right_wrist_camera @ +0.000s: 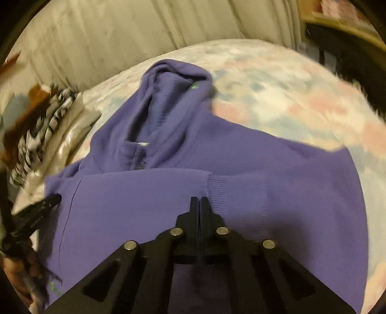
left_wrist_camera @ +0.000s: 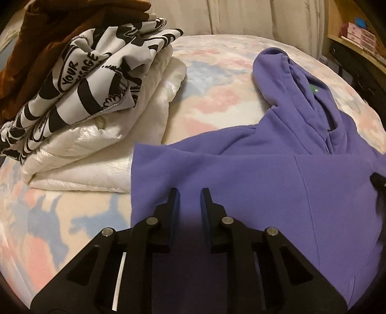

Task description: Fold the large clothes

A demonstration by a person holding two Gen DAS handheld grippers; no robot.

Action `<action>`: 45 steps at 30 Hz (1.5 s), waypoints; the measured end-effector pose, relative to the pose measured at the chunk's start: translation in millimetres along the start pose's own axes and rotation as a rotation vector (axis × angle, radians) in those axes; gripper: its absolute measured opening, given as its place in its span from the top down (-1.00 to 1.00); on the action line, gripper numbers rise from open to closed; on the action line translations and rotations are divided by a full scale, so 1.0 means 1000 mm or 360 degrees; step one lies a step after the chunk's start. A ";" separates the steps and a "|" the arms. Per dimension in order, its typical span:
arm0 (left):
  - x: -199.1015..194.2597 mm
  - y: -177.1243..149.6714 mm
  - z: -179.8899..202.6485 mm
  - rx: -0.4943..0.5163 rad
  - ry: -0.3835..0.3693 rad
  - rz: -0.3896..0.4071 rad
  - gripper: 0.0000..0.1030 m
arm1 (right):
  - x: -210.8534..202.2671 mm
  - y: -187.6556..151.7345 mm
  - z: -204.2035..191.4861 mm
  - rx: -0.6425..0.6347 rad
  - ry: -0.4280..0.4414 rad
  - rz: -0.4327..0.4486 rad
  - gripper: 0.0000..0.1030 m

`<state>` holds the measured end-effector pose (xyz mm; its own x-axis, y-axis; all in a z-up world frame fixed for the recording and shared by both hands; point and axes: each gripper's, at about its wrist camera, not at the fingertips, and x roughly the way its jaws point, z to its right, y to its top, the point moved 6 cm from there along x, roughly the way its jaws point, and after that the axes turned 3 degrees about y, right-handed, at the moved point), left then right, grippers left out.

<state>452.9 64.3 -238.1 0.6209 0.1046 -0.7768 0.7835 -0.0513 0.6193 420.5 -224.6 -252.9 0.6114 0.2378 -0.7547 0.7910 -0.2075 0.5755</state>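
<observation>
A purple hoodie [left_wrist_camera: 265, 174] lies on the pastel bed cover [left_wrist_camera: 217, 84] with its hood [right_wrist_camera: 168, 96] pointing away from me. A sleeve is folded across the body, and its ribbed cuff [right_wrist_camera: 241, 193] shows in the right wrist view. My left gripper [left_wrist_camera: 189, 193] hovers over the hoodie's left part, near its left edge, its jaws a narrow gap apart with nothing pinched between them. My right gripper [right_wrist_camera: 199, 200] is shut, fingertips together just over the cuff's seam, and no fabric shows between them. Each gripper's tip shows at the edge of the other view: right gripper [left_wrist_camera: 375, 179], left gripper [right_wrist_camera: 55, 199].
A stack of folded clothes sits on the bed to the left: a white puffy jacket [left_wrist_camera: 96, 154] under a black-and-white printed garment [left_wrist_camera: 79, 91], with a brown garment [left_wrist_camera: 48, 36] behind. A cream padded headboard [left_wrist_camera: 253, 17] backs the bed. A shelf [left_wrist_camera: 357, 36] stands at far right.
</observation>
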 end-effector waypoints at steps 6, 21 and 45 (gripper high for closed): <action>-0.031 -0.008 0.002 -0.0095 -0.0117 -0.0064 0.66 | -0.038 -0.012 -0.009 -0.0068 -0.0049 0.0019 0.71; -0.074 -0.083 0.020 -0.0079 -0.0242 -0.0106 0.66 | -0.061 -0.081 -0.028 -0.0080 -0.0002 -0.0136 0.69; -0.154 -0.098 -0.016 -0.0104 -0.0242 -0.0079 0.65 | -0.171 -0.101 -0.003 -0.0027 -0.0095 -0.0012 0.67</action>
<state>280.2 69.2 -177.2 0.5819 -0.0464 -0.8119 0.8131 0.0155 0.5819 236.2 -241.2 -181.6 0.6035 0.1822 -0.7762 0.7962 -0.1896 0.5746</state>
